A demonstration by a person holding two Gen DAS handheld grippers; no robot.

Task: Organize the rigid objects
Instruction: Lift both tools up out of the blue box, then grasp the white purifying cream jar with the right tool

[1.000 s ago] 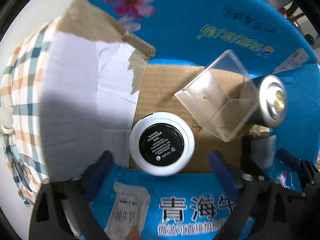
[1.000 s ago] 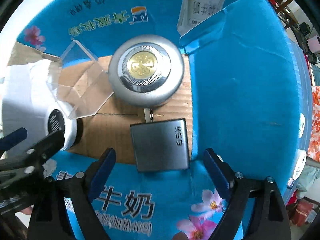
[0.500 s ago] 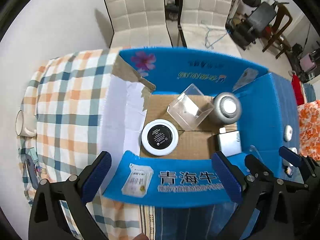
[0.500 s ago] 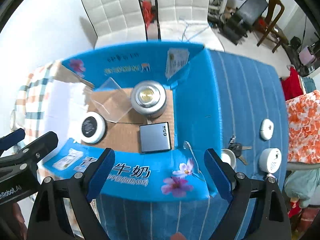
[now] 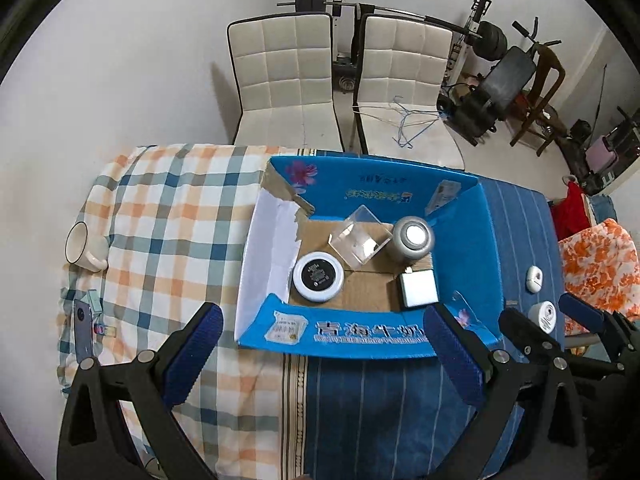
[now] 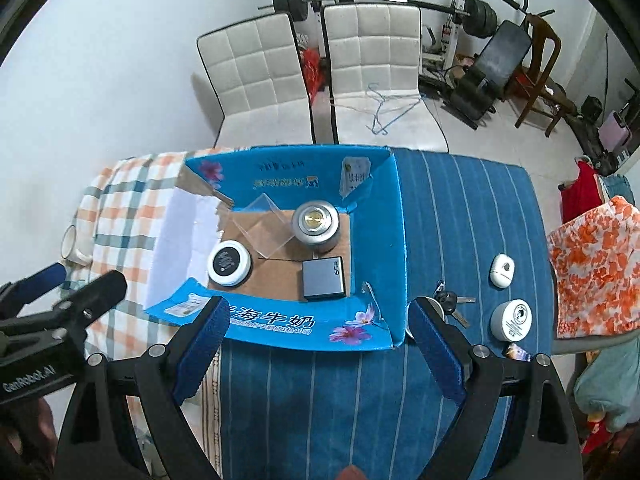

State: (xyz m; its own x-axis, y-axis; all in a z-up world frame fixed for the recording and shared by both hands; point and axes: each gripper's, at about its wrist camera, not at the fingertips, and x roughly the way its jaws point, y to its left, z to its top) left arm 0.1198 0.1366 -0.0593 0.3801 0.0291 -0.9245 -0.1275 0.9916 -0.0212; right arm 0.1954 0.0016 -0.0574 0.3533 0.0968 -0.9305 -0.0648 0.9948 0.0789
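Four objects sit in the blue milk carton (image 5: 464, 236) at frame centre: one round white jar with a black label (image 5: 318, 276) at lower left of the cardboard floor, one clear acrylic box (image 5: 359, 236) tilted on an edge behind it, one silver round tin (image 5: 413, 238) to its right, and one grey 65W charger (image 6: 323, 278) at lower right, just in front of the tin. Right of the carton, on the blue striped cloth (image 6: 440, 208), lie one white oval case (image 6: 502, 271), one white round tin (image 6: 512, 319), one bunch of keys (image 6: 450, 300) and one small card (image 6: 518, 352). One white mug (image 5: 84, 248) and one phone (image 5: 82, 330) rest on the checked cloth (image 5: 168, 216) at left. Two white chairs (image 5: 286, 84) stand beyond the table.

Left gripper (image 5: 320, 354) hangs above the carton's near wall, pointing down and forward, jaws spread wide with nothing between them. Right gripper (image 6: 318, 346) is posed the same way beside it, jaws equally wide apart and gripping nothing, straddling the carton's near right corner.
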